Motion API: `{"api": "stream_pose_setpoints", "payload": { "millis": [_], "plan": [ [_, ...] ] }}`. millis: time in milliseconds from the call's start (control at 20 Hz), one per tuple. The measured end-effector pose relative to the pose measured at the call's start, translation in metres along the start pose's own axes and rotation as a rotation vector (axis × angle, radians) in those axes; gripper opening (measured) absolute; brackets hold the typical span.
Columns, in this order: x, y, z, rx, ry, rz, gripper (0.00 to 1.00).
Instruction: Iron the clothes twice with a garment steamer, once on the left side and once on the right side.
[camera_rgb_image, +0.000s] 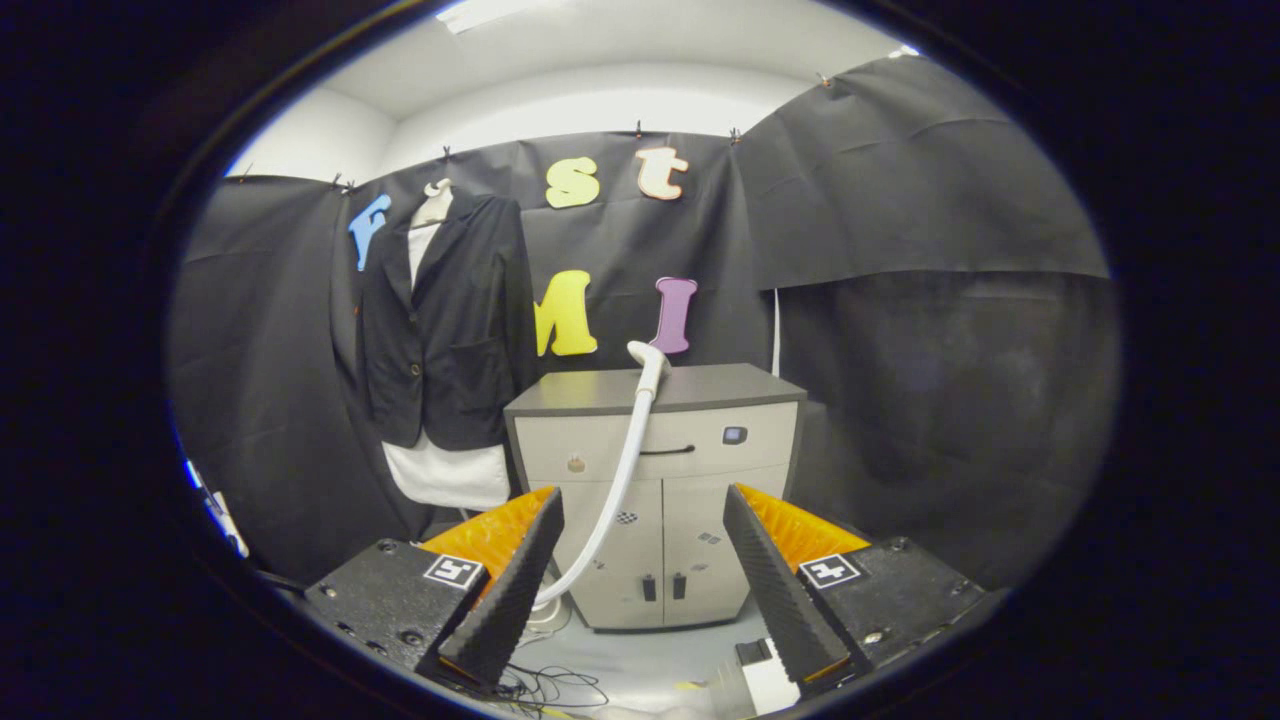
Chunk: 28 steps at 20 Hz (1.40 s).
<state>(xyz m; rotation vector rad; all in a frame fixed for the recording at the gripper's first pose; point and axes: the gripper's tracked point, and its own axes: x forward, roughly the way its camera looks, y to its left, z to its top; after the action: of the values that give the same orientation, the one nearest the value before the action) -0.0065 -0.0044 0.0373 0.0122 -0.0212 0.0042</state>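
Black cloth is draping the booth on every side, with a white ceiling showing above it. Against the back wall, a grey cabinet (655, 480) is standing on the pale floor, straight ahead of the gripper (643, 505) at about twelve o'clock. Its fingers are pointing forward with the jaws spread wide, holding nothing. A white steamer head (648, 357) is resting at the cabinet's top edge, and its white hose (620, 480) is curving down the cabinet front toward the floor, passing just inside the left finger (510, 590). At about ten o'clock, beyond the left finger and just beside the cabinet, a dark jacket (440, 320) is hanging on a white dress form (445, 470) against the cloth, well apart from the fingers. Thin dark cables (550, 685) are lying tangled on the floor between the fingers.
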Motion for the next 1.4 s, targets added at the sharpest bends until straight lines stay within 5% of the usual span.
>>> {"api": "stream_pose_setpoints", "payload": {
  "millis": [750,1400],
  "plan": [
    [0.191,-0.016,0.14,0.01,-0.016,0.016,0.99],
    [0.402,-0.019,0.118,0.02,0.229,0.103,0.98]
  ]
}}
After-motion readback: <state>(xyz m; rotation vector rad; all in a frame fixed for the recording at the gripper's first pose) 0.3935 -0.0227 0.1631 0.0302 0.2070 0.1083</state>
